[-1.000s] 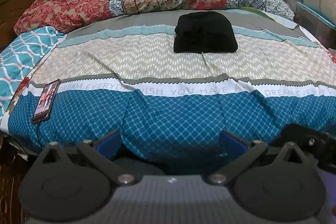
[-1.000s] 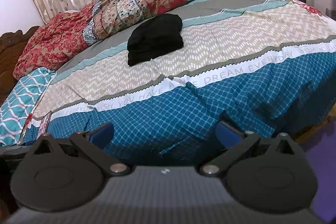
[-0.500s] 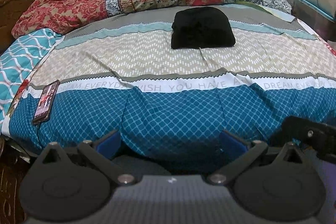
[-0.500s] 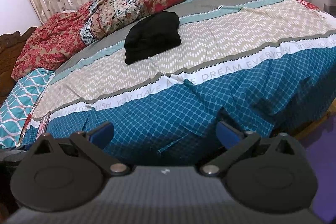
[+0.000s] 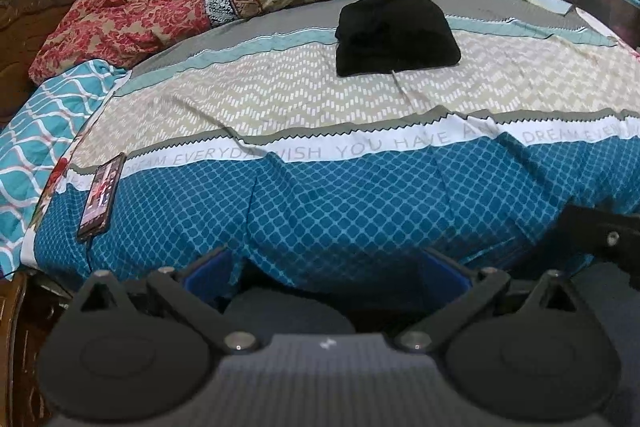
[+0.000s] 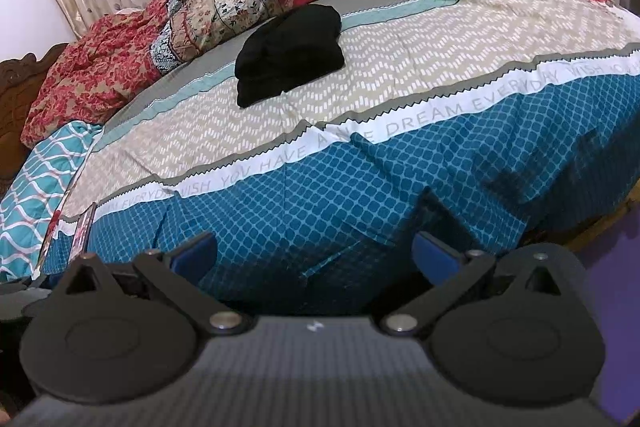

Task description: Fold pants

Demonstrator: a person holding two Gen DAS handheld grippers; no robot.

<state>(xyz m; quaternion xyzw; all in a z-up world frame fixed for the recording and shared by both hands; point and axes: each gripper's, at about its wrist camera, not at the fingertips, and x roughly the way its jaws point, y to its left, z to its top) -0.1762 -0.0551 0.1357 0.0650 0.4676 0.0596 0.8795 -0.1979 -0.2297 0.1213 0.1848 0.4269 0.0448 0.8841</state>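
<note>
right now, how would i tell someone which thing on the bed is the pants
Start at the bed and its rumpled red floral quilt by the curtain. Just in front lies the black pants, a folded bundle on the beige zigzag band: the only plain black thing among patterned fabric.

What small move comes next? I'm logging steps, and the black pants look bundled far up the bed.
Probably none beyond pulling back: the black pants already lie folded compactly on the bedspread, while the left gripper and right gripper hang open and empty at the bed's near edge.
</note>
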